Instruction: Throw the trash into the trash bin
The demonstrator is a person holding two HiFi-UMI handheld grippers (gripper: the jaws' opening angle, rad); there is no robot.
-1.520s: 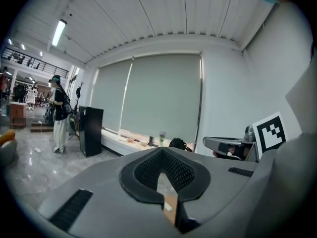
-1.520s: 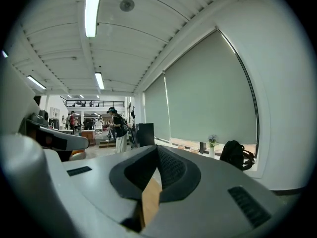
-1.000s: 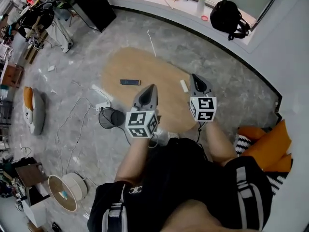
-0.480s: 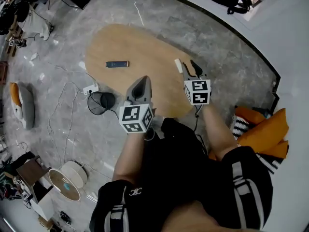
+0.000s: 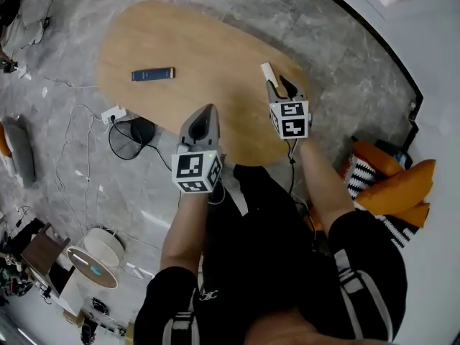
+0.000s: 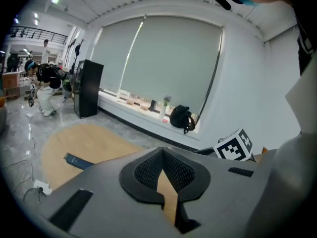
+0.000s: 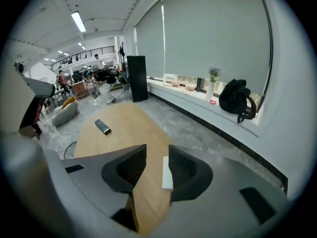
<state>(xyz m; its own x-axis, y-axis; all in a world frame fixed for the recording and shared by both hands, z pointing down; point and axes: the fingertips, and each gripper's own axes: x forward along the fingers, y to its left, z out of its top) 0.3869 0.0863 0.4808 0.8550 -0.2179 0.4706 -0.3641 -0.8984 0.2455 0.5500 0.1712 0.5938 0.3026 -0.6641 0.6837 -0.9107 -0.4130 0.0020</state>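
Note:
An oval wooden table (image 5: pixel 208 49) carries a flat dark blue wrapper (image 5: pixel 152 74) on its left part and a small white strip (image 5: pixel 268 71) near its right edge. A black mesh trash bin (image 5: pixel 138 130) stands on the floor by the table's near left side. My right gripper (image 5: pixel 277 85) hovers just behind the white strip; its jaws have just been opening. In the right gripper view the strip (image 7: pixel 167 172) shows on the table in the gap of that gripper (image 7: pixel 157 155), untouched. My left gripper (image 5: pixel 207 110) is shut and empty over the table's near edge, right of the bin.
A power strip (image 5: pixel 113 112) and loose cables lie on the floor by the bin. Orange cushions (image 5: pixel 402 185) sit at my right. A black backpack (image 7: pixel 237 100) rests on the window ledge, and a black cabinet (image 7: pixel 137 78) stands beyond the table.
Both grippers have come down toward the table, which now fills more of the head view. The right jaws went from shut to open, close to the white strip.

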